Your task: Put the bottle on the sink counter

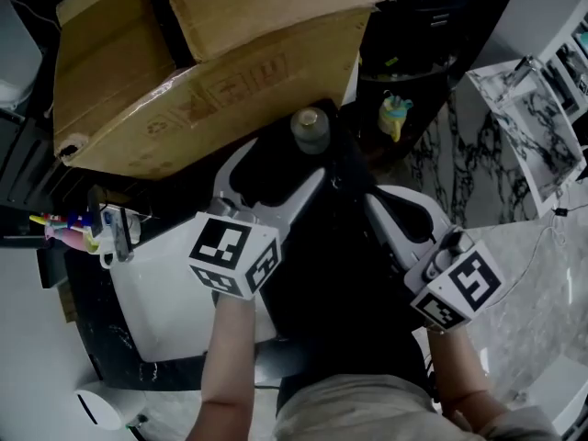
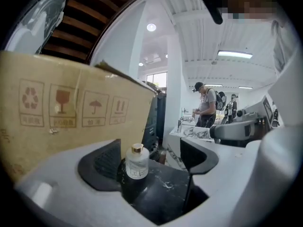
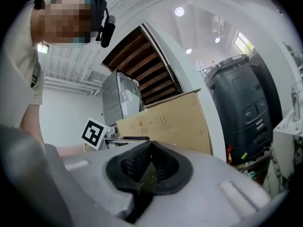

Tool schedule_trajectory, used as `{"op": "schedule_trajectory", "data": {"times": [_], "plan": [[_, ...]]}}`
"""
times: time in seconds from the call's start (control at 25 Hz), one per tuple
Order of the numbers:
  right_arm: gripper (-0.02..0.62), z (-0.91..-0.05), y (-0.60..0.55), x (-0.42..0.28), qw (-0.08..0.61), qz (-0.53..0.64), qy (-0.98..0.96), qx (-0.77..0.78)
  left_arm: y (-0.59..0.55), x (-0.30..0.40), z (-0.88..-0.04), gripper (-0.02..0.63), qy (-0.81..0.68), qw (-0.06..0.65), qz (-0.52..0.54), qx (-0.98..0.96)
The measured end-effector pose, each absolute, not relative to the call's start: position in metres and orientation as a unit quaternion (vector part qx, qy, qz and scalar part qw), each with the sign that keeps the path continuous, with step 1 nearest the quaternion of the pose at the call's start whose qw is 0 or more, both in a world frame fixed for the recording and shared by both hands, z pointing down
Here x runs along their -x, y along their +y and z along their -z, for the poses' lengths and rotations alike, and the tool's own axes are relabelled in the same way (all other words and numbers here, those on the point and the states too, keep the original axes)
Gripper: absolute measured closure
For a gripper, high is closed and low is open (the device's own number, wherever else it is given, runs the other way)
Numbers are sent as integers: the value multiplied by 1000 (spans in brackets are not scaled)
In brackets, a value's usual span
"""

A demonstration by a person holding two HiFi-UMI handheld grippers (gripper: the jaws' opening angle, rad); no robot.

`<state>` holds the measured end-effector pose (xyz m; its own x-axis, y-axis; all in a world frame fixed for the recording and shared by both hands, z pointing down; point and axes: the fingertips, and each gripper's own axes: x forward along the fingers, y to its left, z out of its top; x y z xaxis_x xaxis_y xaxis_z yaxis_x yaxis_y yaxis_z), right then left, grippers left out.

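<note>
Setting: dim work area; a dark marbled top (image 2: 166, 182) is running under the claws, and a big cardboard box (image 1: 202, 72) is crowding its far-left side.
L claw: left gripper (image 2: 151, 161) is hanging wide open, jaws well apart, gripping nothing.
Bottle: small clear bottle (image 2: 137, 162) w/ gold cap is standing upright on the dark top, inside the L gap. It is sitting just beside the L-hand pad and well apart from the other pad; pad contact can't be told.
R claw: right gripper (image 3: 147, 168) is sitting w/ ribbed pads pressed together, nothing btwn them; in head view it is idling to the right of the L one.
Further out: a yellow figurine (image 1: 395, 116) is standing beyond the R claw. A pale marble surface (image 1: 528, 274) is lying at the person's right, prob. the counter side; no sink is showing. A person in the bkgd (image 2: 206, 105) is standing far off.
Stage (est.): pre-grasp; bottle not yet lifted.
Risk 1: bottle is sitting off-centre, so the near pad will prob. be hitting first and shoving it; tall + narrow, so it could be tipping.
Risk 2: body looks smooth and round, so a light or high pinch near the cap could be letting it slip or spin.
Risk 3: box is sitting close on the L side and could be snagging the jaw on lift.
Risk 4: R claw + figurine are lying toward the pale surface, so a low carry could be clipping them.
</note>
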<state>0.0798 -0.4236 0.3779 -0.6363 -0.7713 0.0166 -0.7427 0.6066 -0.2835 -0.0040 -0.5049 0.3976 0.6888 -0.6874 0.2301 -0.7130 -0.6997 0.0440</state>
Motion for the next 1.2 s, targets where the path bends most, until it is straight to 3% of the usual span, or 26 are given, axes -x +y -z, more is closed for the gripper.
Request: {"op": "schedule_trajectory", "data": {"times": [0.24, 0.4, 0.88, 1.08, 1.2], "plan": [[592, -354, -377, -59, 53, 107, 894, 432, -444, 11, -343, 210, -352, 43, -31, -935], [592, -328, -347, -54, 57, 85, 893, 438, -409, 13, -319, 279, -342, 43, -11, -939], [592, -276, -267, -4, 62, 30, 904, 422, -296, 58, -276, 328, -340, 45, 40, -939], [592, -268, -240, 19, 61, 19, 909, 412, -261, 64, -273, 447, -329, 53, 63, -941], [592, -268, -228, 28, 57, 16, 911, 408, -248, 69, -272, 551, -322, 50, 57, -944]]}}
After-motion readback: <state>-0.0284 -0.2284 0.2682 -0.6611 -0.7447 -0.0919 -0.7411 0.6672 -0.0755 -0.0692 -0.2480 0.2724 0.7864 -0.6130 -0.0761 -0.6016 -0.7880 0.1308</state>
